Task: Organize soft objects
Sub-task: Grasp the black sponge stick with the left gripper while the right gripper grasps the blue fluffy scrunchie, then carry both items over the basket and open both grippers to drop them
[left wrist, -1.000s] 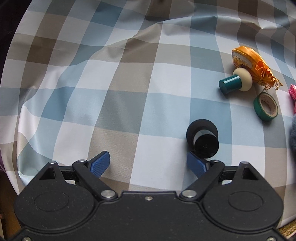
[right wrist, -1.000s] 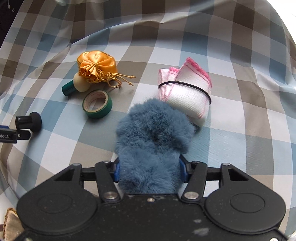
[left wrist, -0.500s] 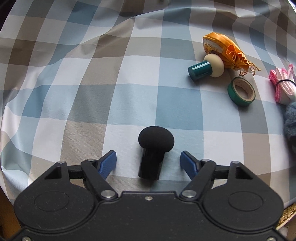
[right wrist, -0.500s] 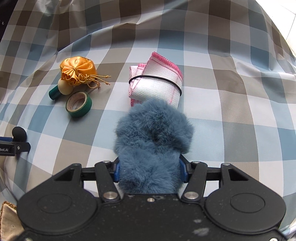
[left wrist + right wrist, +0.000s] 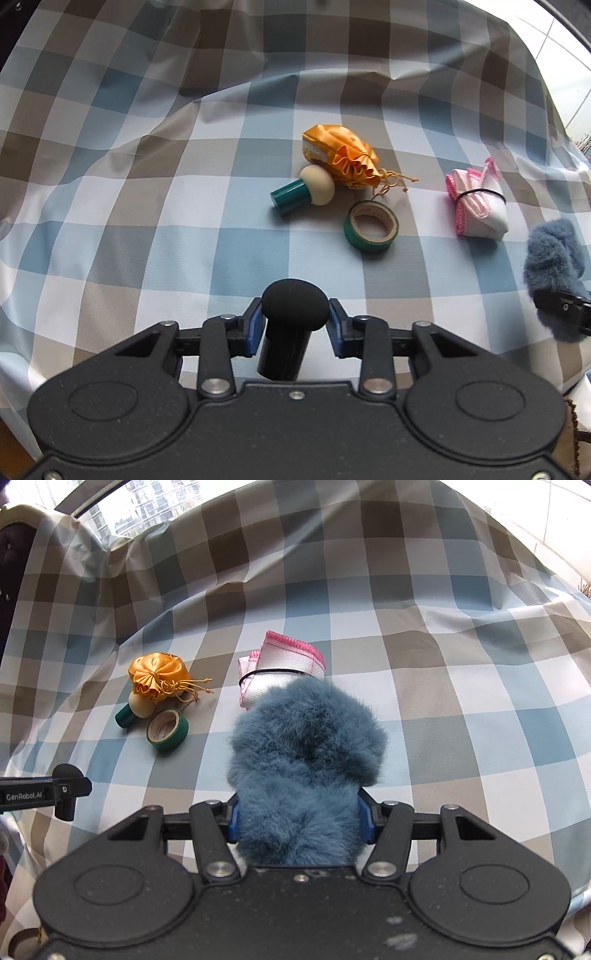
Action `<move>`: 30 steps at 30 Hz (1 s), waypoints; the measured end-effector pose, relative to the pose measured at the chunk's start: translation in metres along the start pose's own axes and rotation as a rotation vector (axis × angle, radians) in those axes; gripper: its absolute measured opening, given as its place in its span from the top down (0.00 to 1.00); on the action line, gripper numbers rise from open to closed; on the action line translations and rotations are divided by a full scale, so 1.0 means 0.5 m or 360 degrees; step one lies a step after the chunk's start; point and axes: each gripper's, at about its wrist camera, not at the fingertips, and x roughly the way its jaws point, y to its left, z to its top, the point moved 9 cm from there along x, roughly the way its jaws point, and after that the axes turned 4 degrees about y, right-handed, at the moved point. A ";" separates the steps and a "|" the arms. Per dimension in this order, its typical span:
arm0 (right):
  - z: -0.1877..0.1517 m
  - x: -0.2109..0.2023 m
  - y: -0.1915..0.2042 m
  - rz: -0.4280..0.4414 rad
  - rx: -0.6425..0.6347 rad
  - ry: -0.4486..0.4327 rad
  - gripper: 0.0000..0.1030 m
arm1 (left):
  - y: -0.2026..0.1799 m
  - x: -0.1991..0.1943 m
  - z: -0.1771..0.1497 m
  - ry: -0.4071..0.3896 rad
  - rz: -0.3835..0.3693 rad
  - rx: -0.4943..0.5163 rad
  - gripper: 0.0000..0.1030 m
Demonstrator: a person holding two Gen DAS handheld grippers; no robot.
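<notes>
My left gripper (image 5: pixel 295 322) is shut on a black sponge-headed applicator (image 5: pixel 294 306), its blue pads pressing both sides of the round foam head, which is raised off the checked cloth. My right gripper (image 5: pixel 299 821) is shut on a fluffy blue-grey fur piece (image 5: pixel 306 738), also lifted; the fur hides its pads. The left wrist view shows that fur piece (image 5: pixel 550 254) at the right edge. On the cloth lie an orange satin pouch (image 5: pixel 340 157), a cream sponge with a teal handle (image 5: pixel 306 190) and a pink-trimmed white cloth bundle (image 5: pixel 476 205).
A green tape roll (image 5: pixel 371 225) lies beside the pouch and sponge. The checked tablecloth (image 5: pixel 147 206) is creased and drops away at the edges. In the right wrist view the left gripper (image 5: pixel 55 794) is at the far left, and a window stands behind the table.
The left jaws closed from wide open onto the black applicator and lifted it. Both grippers rose and drew back, the right one still carrying the fur piece.
</notes>
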 end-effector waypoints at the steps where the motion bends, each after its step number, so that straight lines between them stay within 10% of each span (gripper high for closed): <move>1: -0.005 -0.015 -0.004 0.0007 0.0020 -0.0025 0.46 | -0.013 -0.018 -0.004 -0.0022 -0.0019 0.0003 0.65; 30: -0.382 -0.370 0.080 0.0152 -0.0084 -0.0391 0.46 | -0.128 -0.252 -0.339 -0.0267 -0.0069 0.0130 0.64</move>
